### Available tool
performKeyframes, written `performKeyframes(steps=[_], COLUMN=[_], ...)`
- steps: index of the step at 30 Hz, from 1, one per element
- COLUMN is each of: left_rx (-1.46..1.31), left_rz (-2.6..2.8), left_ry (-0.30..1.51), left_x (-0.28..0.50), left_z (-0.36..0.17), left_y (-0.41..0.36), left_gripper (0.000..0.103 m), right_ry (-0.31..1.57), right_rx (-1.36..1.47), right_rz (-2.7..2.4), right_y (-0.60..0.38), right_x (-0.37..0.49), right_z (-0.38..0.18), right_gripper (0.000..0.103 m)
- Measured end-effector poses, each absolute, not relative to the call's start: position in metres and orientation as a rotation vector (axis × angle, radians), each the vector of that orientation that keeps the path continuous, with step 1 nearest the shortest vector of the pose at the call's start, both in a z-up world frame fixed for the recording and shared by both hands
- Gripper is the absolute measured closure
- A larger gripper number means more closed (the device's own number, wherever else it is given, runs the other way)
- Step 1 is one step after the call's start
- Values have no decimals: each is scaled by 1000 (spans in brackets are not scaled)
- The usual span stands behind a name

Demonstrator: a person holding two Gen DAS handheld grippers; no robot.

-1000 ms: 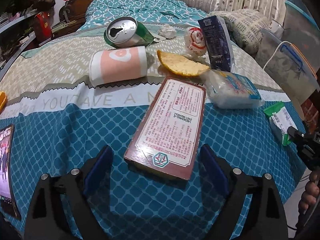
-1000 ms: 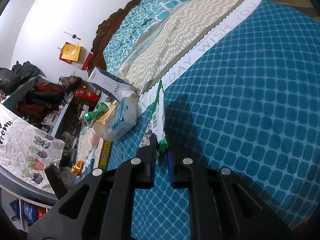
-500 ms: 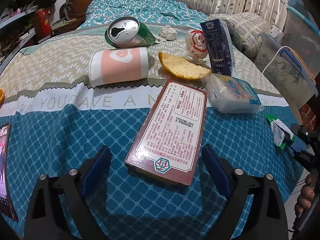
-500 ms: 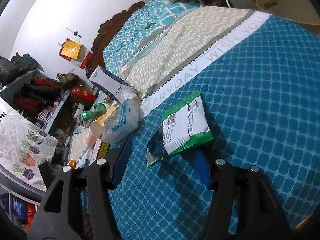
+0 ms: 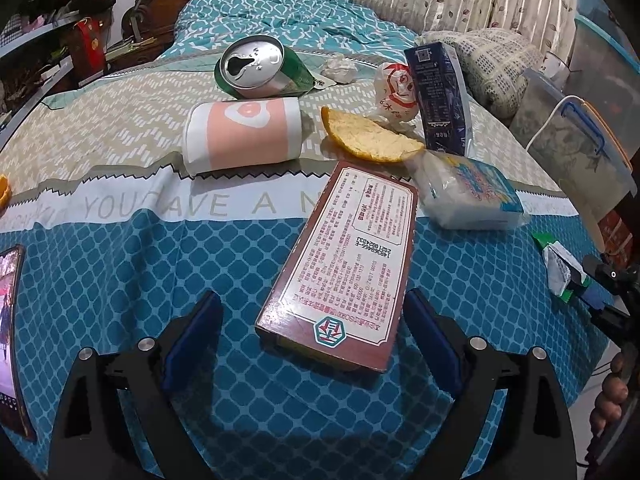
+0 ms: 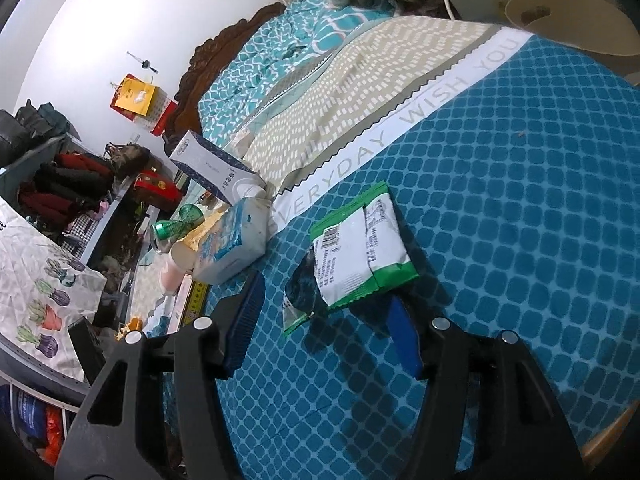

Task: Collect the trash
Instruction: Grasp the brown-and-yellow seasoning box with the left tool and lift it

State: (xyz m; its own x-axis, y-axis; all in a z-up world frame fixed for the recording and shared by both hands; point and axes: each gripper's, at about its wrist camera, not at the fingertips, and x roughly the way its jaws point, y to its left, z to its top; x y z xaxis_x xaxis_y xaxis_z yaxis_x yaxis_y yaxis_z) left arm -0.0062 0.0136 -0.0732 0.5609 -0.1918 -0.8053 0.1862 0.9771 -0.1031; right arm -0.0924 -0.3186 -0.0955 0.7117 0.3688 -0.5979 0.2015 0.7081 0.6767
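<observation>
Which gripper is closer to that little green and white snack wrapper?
Right. The right gripper is open with the green and white wrapper just ahead of its fingertips. The left gripper is open around the near end of the brown box, well away from the wrapper.

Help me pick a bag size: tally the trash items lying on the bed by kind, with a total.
Cans: 1, green can
Cups: 1, pink paper cup
Boxes and cartons: 2, brown box, navy carton
Packets and wrappers: 3, green wrapper, tissue pack, red-printed wrapper
Peel: 1, orange peel
Crumpled paper: 1, paper ball
Total: 9
</observation>
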Motion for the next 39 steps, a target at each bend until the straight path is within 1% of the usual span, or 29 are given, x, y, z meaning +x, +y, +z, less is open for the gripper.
performKeyframes(steps=[18,20,21,22,27,34,39], left_rx=[12,15,17,21,1,-110,-145], left_rz=[-210,-212,-218,-226,-213,-197,-222], left_ry=[930,929,933,933,894,829,781], left_x=[-14,-14,-14,-14,-17,-19,-22], left_z=[-72,-73,-74,-74,-67,-49,-33], left_y=[10,10,10,9,15,38,40], left_gripper=[15,21,33,38,39,39,40], right_ry=[769,774,776,778,776,791,792], right_rx=[823,821,820,819,810,785,779], right_rz=[68,66,64,62,53,50,50], right_y=[-339,-338,-336,-336,-331,-323,-320], right_x=[-111,-110,-109,-109,-105,-95,-92], right_z=[-96,-96,-96,-96,-94,-96,-98], right_gripper=[41,41,41,41,41,41,41])
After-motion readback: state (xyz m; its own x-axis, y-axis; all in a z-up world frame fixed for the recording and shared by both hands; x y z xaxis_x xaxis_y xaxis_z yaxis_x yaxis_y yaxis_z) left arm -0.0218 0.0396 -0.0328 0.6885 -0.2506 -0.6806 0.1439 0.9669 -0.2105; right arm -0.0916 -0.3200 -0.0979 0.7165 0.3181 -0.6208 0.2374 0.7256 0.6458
